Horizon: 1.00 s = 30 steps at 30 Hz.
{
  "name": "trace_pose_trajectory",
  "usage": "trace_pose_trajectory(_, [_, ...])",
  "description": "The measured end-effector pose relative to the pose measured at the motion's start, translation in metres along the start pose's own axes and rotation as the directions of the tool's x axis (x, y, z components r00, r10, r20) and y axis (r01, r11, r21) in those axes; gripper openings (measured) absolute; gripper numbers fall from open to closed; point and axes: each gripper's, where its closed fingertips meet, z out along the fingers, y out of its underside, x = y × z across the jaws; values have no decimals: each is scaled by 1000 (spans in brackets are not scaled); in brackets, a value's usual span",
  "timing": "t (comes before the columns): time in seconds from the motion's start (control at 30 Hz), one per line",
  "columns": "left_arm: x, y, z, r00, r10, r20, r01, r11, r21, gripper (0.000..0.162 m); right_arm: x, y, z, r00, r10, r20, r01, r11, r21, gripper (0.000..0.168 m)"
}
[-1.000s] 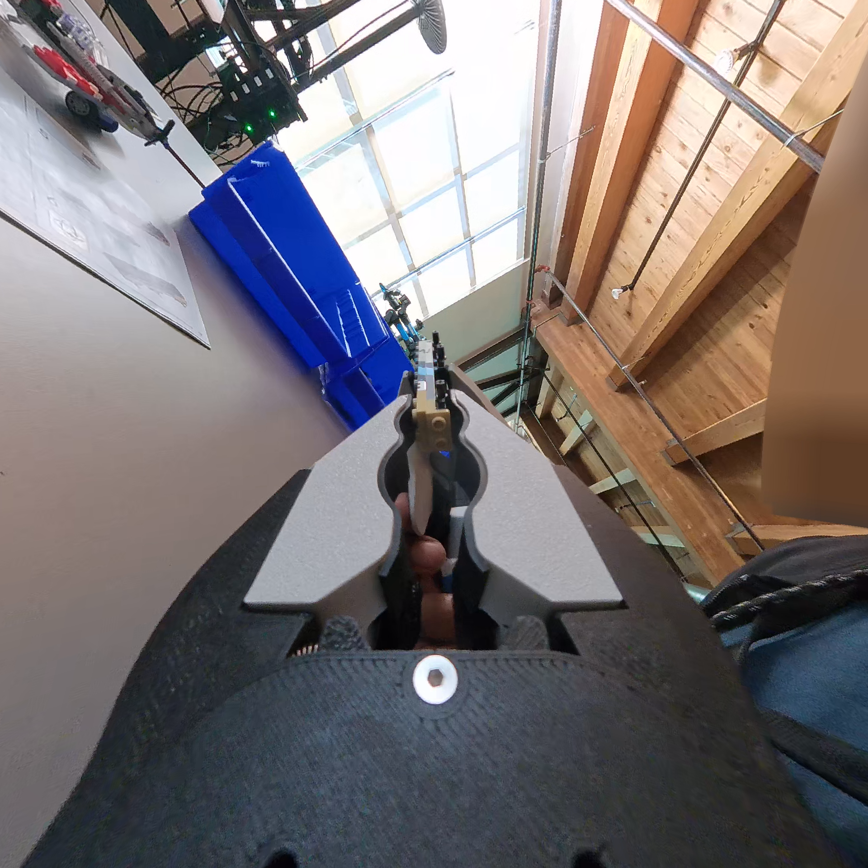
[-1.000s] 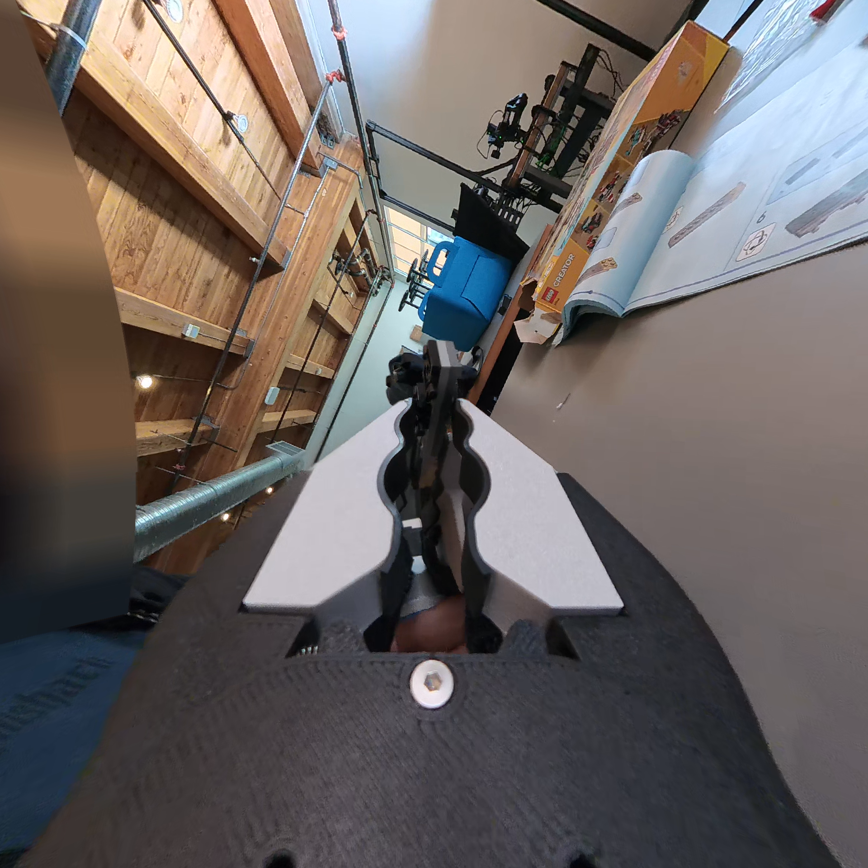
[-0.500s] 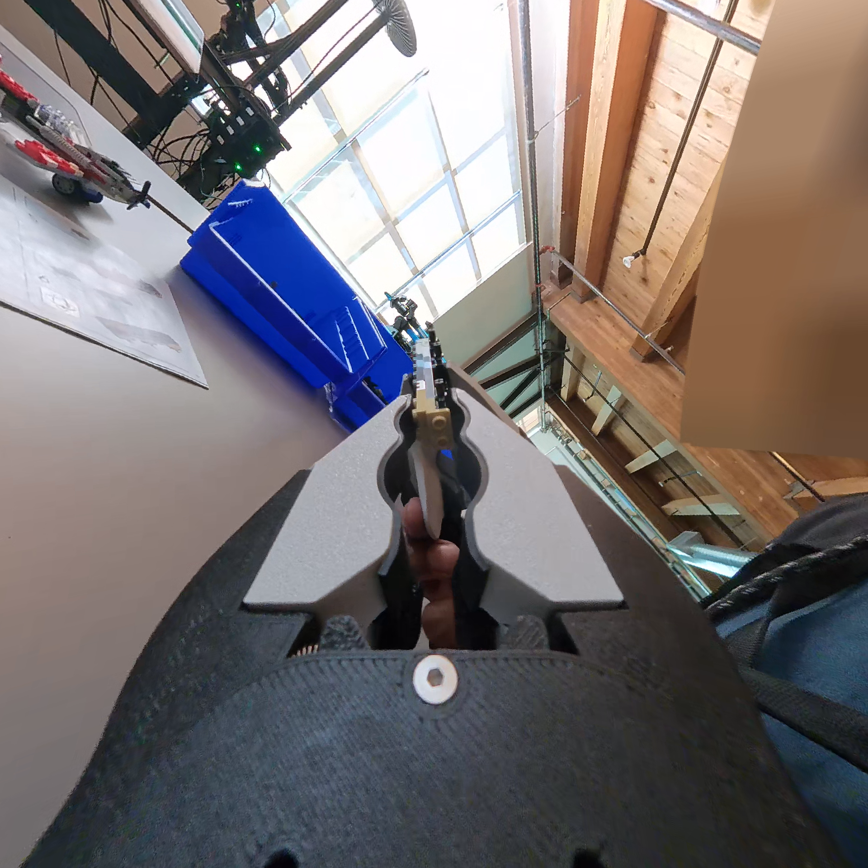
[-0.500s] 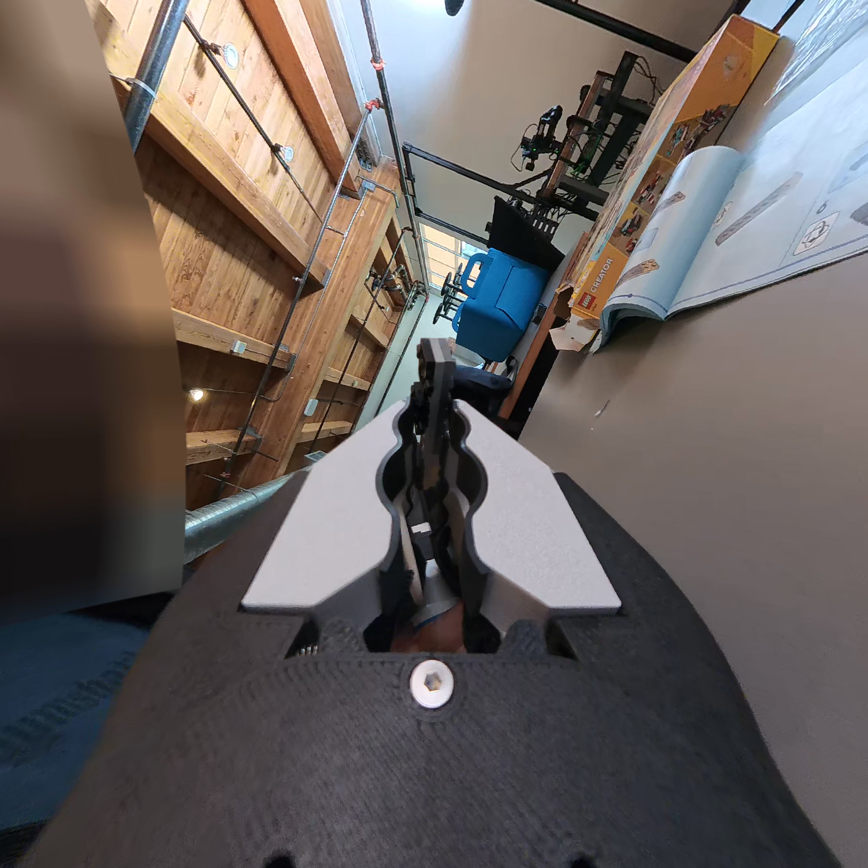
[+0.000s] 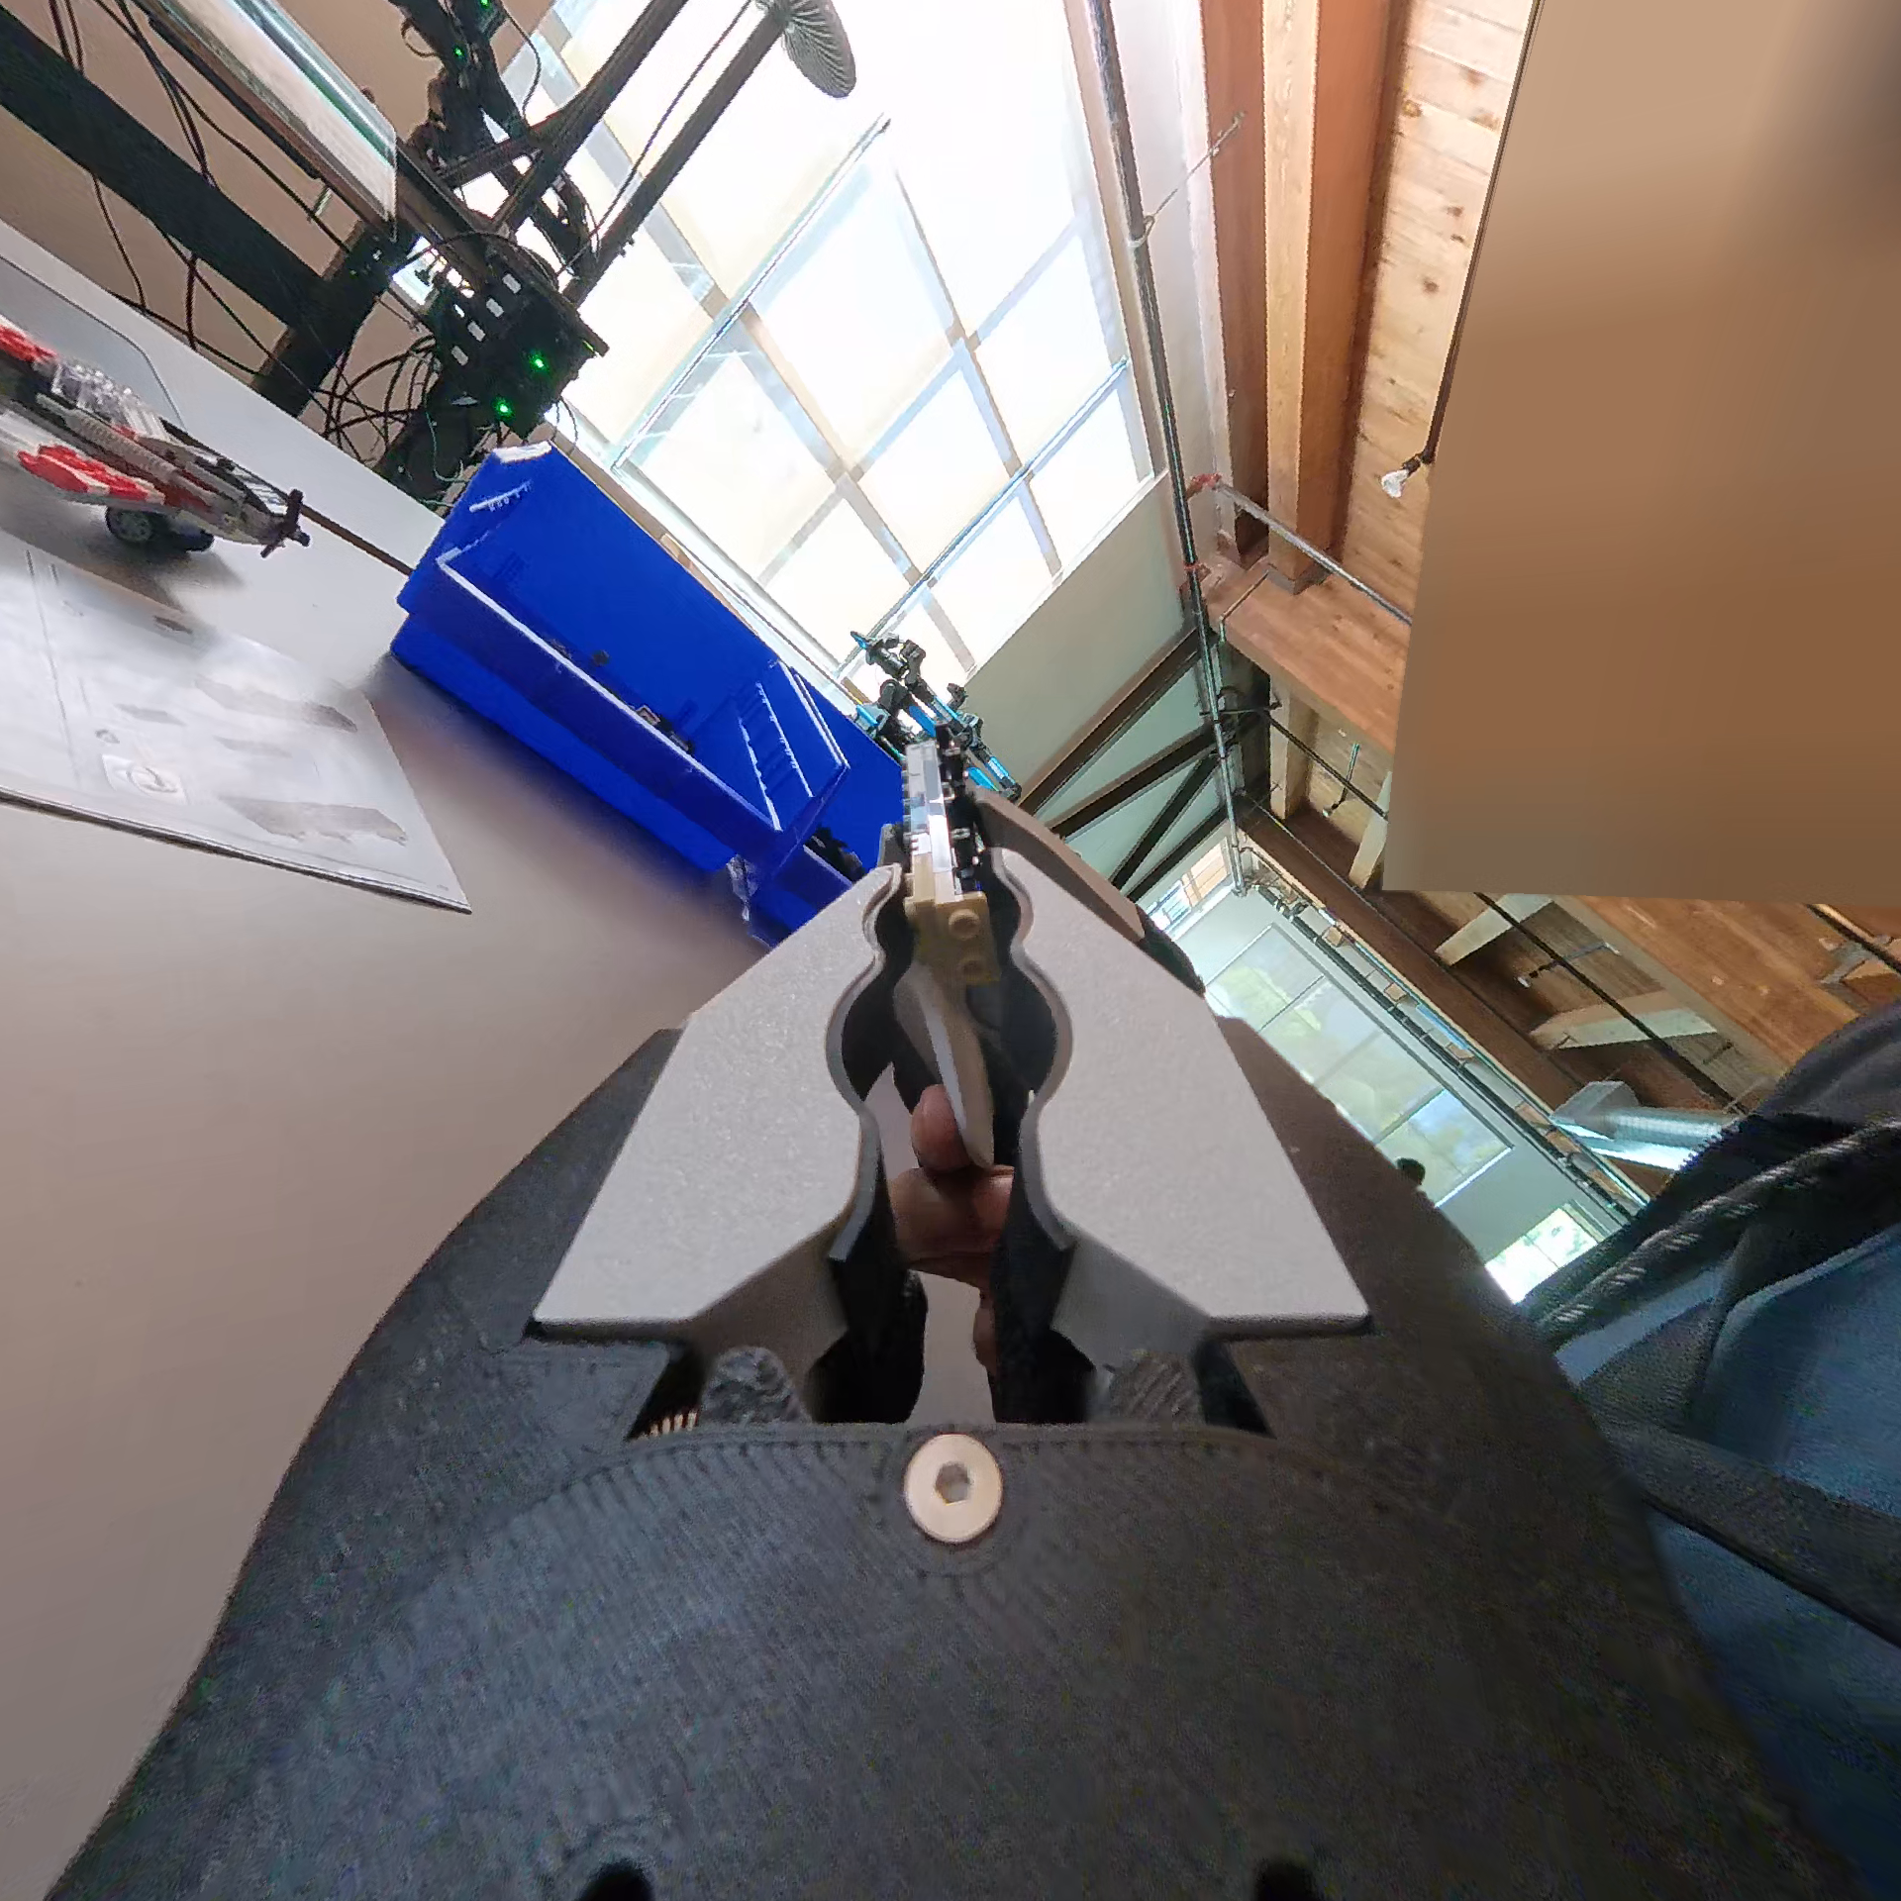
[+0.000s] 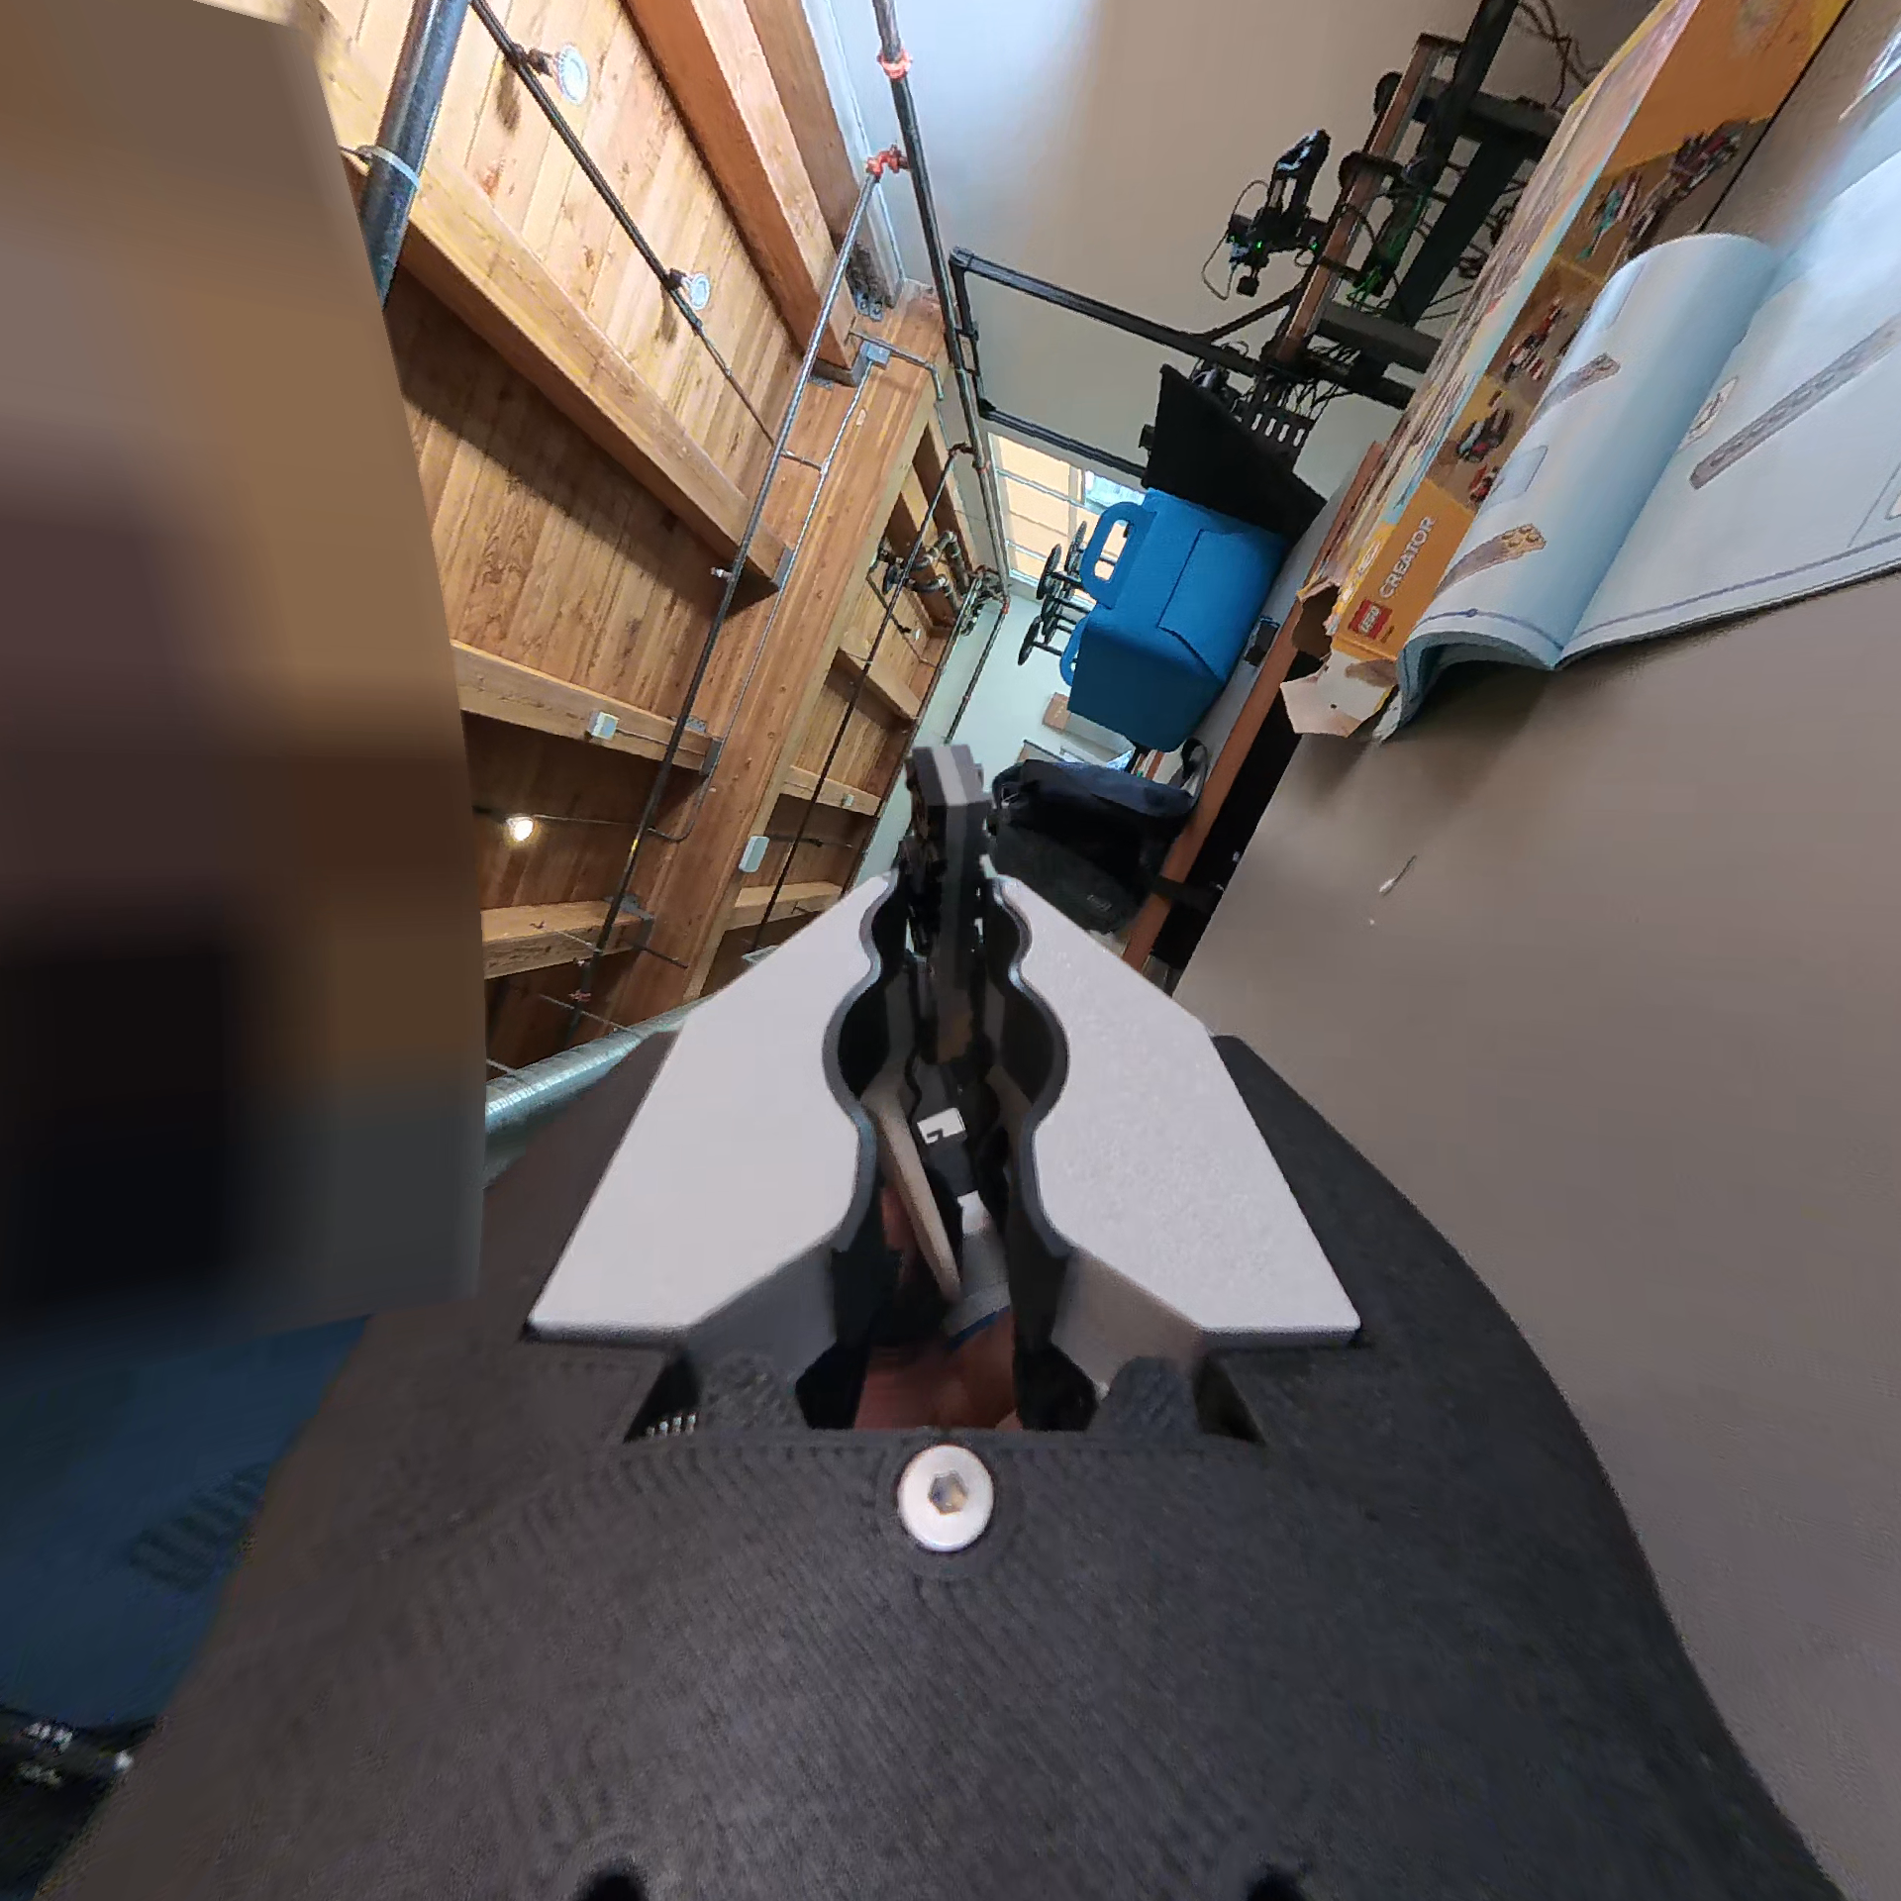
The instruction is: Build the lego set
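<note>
The grey table (image 5: 185, 1080) runs along the left of the left tongs and along the right of the right tongs. On it, ahead and to the left of the left tongs, stand a blue bin (image 5: 607, 658), an instruction sheet (image 5: 206, 741) and a small built model (image 5: 134, 473). Ahead and to the right of the right tongs lie the set's box (image 6: 1522, 339) and an open booklet (image 6: 1697, 463).

The left gripper (image 5: 952, 895) is pressed together on a lego sub-assembly (image 5: 941, 823) with a tan plate at its near end. The right gripper (image 6: 952, 874) pinches a dark grey lego piece (image 6: 952, 813) edge-on. Both are held off the table.

Judgement: the pieces are light, rigid and slick. Stacked plates may separate under twist, so grip flat faces, leaving the studs clear.
</note>
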Motion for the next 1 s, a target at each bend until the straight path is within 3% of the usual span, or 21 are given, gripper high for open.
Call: trace_pose_trajectory(1.0, [4,-1,0,998,60,-4,-60,998,-17,12,-1,-1,-2,995,104,2,-104,993,-56,16])
